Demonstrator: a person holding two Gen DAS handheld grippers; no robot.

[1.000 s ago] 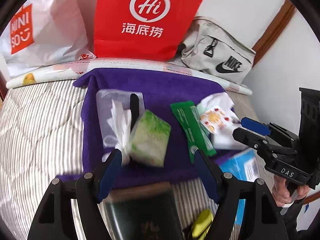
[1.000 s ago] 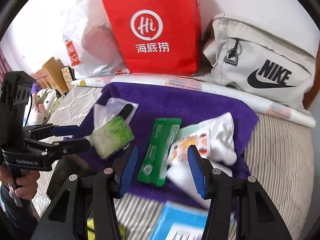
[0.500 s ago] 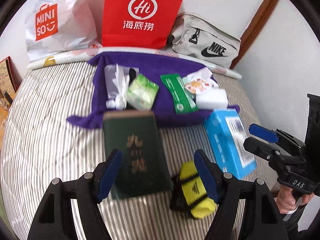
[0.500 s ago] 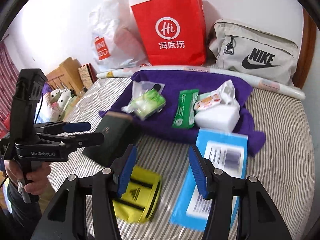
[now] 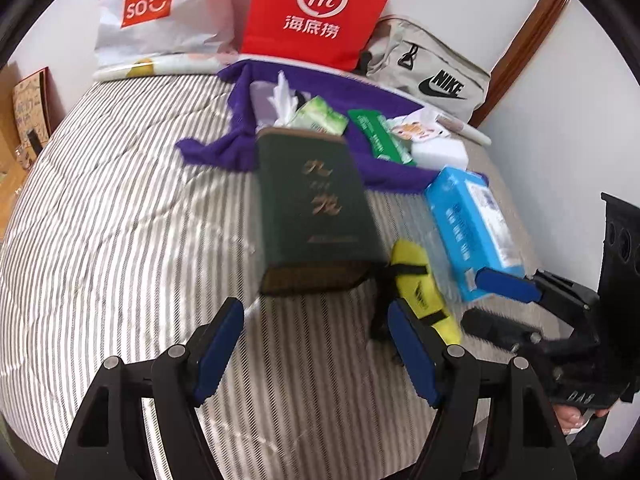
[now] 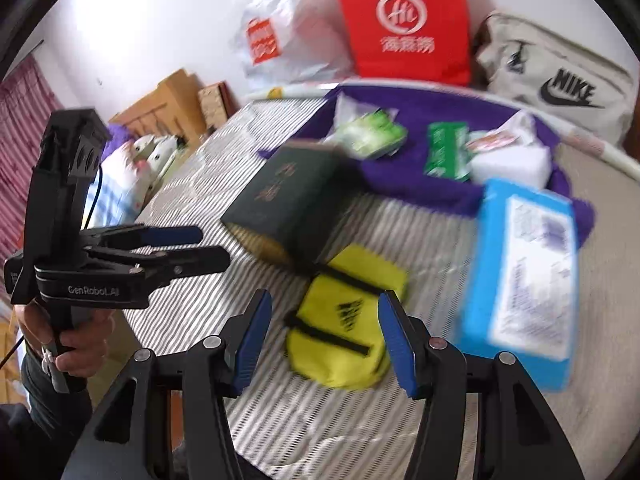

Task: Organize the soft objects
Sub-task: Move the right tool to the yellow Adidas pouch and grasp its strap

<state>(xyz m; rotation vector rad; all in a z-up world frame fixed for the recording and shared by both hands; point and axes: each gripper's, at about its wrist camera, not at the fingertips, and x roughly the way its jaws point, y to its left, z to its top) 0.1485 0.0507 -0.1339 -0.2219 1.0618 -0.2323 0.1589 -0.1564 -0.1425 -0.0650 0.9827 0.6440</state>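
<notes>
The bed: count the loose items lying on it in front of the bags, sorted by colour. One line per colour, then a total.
Green: 3 — book, tissue pack, wipes packet
White: 3 — sponge block, snack packet, clear tissue bag
Blue: 1 — box
Yellow: 1 — pouch
Purple: 1 — towel
Total: 9

green book point(image 5: 316, 204) on striped mattress point(image 5: 120, 216)
</notes>
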